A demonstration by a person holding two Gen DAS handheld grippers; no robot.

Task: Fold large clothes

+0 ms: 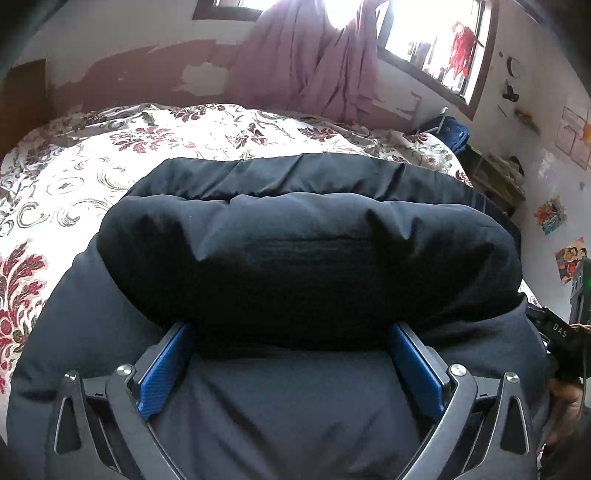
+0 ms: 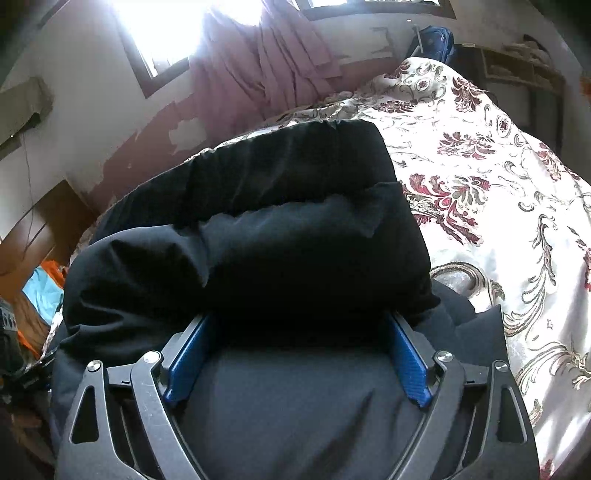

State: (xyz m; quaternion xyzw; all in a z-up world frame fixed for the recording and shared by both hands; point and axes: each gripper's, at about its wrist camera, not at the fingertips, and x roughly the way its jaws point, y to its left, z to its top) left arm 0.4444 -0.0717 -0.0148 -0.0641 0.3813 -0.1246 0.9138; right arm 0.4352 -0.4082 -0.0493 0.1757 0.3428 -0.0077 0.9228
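Left wrist view: the left tongs (image 1: 291, 332) are standing wide, their blue pads (image 1: 166, 369) set far apart on either side of a thick folded roll of the dark jacket (image 1: 306, 251). The fingertips are slipping under the roll's near edge, so I cannot tell whether the pads are pressing on the cloth. The jacket is lying on the bed (image 1: 92, 166), which is wearing a cream sheet with red flowers; the roll is sitting on top of the jacket's flatter lower layer, nearest the tongs, and a further fold is showing beyond it. Past the jacket, a pink curtain (image 1: 306, 62) is hanging by a bright window (image 1: 436, 40). At the jacket's right edge, part of the right tongs (image 1: 557, 332) and a hand (image 1: 565, 402) are peeking in.

Right wrist view: the right tongs (image 2: 299, 332) are also spread wide, blue pads (image 2: 406, 365) apart, with the jacket (image 2: 280, 236) bulging between and over their tips. No pinch is showing here, so they are reading as released. The jacket is resting folded on the bed (image 2: 498, 192), with the flowered sheet lying bare to the jacket's right. Beyond the jacket, the curtain (image 2: 258, 74) is hanging below the window (image 2: 159, 33). Left of the jacket, orange and blue cloth (image 2: 44, 284) is lying low beside the bed.
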